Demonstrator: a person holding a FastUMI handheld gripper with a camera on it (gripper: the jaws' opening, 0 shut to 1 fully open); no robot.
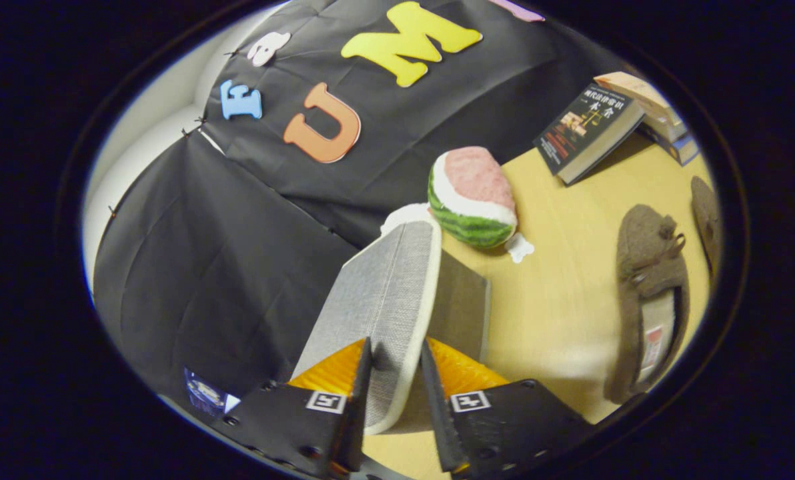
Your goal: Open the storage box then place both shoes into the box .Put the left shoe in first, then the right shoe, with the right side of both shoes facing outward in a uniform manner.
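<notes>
The tongs [395, 373] were closed on the lid [387, 293] of the storage box [461, 303], one finger on each face of the grey, cream-edged panel, which stood lifted and tilted away from the box body. The grip looked thin, near the panel's lower end, so the lid could have slipped out and dropped shut if the tongs twisted or slackened. Swung too far, the lid might have knocked the watermelon toy [472, 197] sitting just beyond it near the desk's [571, 293] back edge. One brown shoe [651, 297] lay on the desk well off to the right of the box, the second shoe [706, 220] just past it, nearer the desk's right edge; which was the left shoe could not be told, and picking the wrong one first would have broken the order. A leaning book [587, 130] stood at the far right corner.
</notes>
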